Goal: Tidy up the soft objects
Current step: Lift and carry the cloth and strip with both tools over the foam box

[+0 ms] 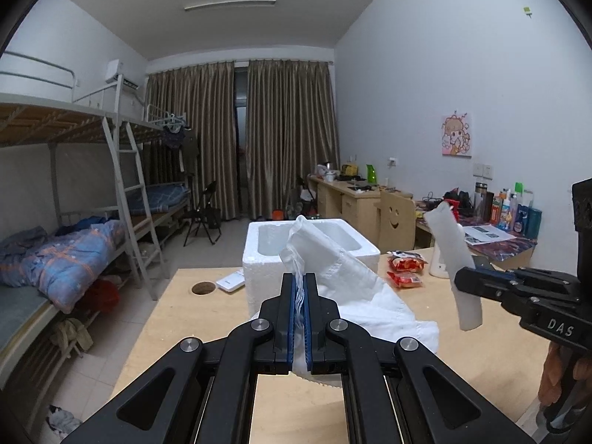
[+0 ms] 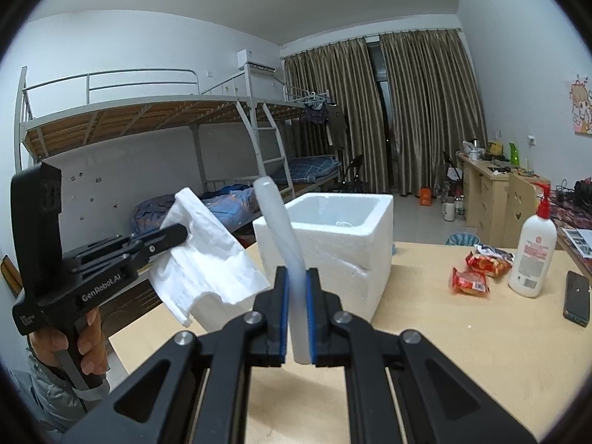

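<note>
Two soft white items (image 1: 355,281) (image 2: 285,229) in jaws

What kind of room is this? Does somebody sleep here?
Probably a shared dorm room, and yes, people sleep here. There are metal bunk beds with a ladder, a rumpled blue blanket, and study desks along the wall.

Wooden table (image 2: 462,351) bears foam box (image 2: 333,244), snack packets (image 2: 469,282), lotion bottle (image 2: 531,255), phone (image 2: 576,298).

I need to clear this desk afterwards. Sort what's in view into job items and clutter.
Job items:
left gripper, shut on white cloth
right gripper, shut on soft white strip
foam box

Clutter:
snack packets
lotion bottle
phone
</note>
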`<move>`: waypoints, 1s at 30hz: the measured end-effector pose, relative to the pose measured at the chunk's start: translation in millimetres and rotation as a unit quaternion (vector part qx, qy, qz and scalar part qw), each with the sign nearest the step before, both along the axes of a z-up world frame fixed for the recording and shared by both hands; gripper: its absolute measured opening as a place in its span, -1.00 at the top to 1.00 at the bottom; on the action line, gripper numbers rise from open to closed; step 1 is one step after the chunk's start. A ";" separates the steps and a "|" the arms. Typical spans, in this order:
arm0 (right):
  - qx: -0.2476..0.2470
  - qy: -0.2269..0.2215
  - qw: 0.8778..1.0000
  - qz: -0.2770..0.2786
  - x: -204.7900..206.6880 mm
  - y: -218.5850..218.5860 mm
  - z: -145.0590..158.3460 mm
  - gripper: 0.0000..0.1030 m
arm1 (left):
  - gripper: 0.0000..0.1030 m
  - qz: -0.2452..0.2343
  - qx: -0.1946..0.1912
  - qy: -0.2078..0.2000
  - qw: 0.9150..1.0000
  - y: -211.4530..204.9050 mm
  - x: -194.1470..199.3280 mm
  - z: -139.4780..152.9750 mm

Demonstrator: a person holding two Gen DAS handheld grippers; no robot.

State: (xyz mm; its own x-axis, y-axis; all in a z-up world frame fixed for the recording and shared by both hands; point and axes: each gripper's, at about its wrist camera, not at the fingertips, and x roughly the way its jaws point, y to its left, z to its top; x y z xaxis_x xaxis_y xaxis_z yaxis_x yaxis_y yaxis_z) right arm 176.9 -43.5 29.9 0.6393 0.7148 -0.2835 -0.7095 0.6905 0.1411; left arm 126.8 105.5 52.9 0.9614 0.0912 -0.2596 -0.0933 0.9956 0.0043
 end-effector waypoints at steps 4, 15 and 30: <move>-0.005 -0.007 1.000 0.004 3.6 4.2 10.2 0.79 | 0.93 0.006 -0.005 -0.001 1.000 5.6 6.3 5.6; -0.004 0.003 1.000 0.012 29.8 16.1 27.8 0.79 | 0.93 0.025 -0.016 0.013 0.999 25.7 42.0 22.0; -0.010 0.022 1.000 0.018 75.6 30.1 38.5 0.79 | 0.93 0.039 -0.014 0.025 0.999 38.2 109.0 44.0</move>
State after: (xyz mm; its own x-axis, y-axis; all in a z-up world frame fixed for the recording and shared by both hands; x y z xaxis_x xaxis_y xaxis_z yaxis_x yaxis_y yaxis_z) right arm 252.5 -13.4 68.4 0.6004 0.7306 -0.3251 -0.7266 0.6682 0.1598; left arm 235.8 143.6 96.9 0.9374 0.1581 -0.3104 -0.1717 0.9850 -0.0168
